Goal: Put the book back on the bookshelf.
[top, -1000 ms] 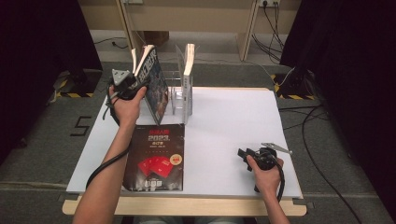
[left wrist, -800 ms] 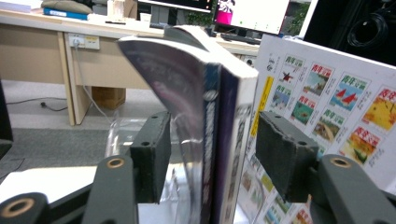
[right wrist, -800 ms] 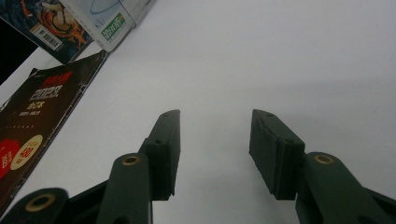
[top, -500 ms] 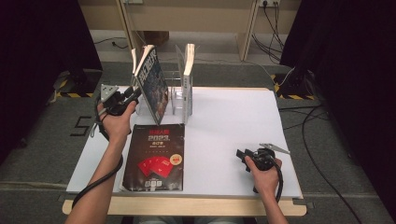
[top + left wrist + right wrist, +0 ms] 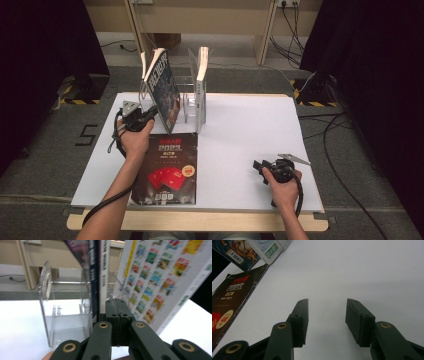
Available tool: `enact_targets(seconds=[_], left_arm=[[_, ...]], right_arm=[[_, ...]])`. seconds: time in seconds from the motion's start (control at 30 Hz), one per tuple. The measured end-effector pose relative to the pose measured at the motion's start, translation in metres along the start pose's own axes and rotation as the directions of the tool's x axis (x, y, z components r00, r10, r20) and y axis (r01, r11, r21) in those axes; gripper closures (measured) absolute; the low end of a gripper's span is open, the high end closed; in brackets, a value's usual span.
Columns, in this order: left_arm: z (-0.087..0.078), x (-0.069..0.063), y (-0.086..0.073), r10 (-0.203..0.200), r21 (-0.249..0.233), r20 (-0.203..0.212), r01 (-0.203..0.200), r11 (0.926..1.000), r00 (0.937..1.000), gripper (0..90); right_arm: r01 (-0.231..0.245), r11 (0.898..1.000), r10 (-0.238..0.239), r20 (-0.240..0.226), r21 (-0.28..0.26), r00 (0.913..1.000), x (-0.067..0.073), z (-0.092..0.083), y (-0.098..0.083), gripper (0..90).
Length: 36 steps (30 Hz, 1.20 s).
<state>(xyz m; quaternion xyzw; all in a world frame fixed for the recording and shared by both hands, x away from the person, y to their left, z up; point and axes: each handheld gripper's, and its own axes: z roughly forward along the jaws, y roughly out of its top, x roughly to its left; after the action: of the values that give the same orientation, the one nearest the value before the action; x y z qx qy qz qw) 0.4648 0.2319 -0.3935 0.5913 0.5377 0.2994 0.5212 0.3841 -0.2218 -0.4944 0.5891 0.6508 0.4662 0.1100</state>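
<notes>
The left gripper [image 5: 146,116], jaws pressed together on nothing, is held just left of the leaning book [image 5: 162,90]; the right gripper [image 5: 259,166], jaws spread, is held well apart.

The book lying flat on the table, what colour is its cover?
The flat book is black, with red cards; the high view shows it best.

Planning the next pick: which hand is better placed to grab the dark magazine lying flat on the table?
Left. The left gripper, shut on nothing, sits at the magazine's far edge; the open right gripper rests farther away.
</notes>
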Motion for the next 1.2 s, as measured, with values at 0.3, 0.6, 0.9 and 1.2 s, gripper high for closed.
enact_targets(seconds=[0.3, 0.6, 0.9, 1.2], left_arm=[[0.005, 0.002, -0.003, 0.013, -0.002, -0.036, -0.013, 0.9999, 0.9993, 89.3], [0.011, 0.001, -0.004, 0.02, 0.005, -0.046, -0.02, 0.9998, 0.9988, 89.4], [0.013, 0.001, -0.002, 0.036, 0.009, -0.052, -0.035, 0.9993, 0.998, 89.4], [0.016, 0.0, -0.002, 0.036, 0.017, -0.055, -0.035, 0.9992, 0.9979, 89.3]], right_arm=[[0.002, 1.0, -0.002, 0.0, -0.001, 1.0, 0.0, -0.001, 0.0, 54.3], [0.001, 1.0, -0.001, 0.001, -0.003, 1.0, 0.0, -0.001, 0.001, 54.3], [-0.003, 1.0, 0.003, -0.001, -0.002, 1.0, 0.001, -0.001, 0.001, 54.3], [0.0, 1.0, 0.0, 0.001, -0.003, 1.0, -0.001, -0.001, 0.001, 54.3]])
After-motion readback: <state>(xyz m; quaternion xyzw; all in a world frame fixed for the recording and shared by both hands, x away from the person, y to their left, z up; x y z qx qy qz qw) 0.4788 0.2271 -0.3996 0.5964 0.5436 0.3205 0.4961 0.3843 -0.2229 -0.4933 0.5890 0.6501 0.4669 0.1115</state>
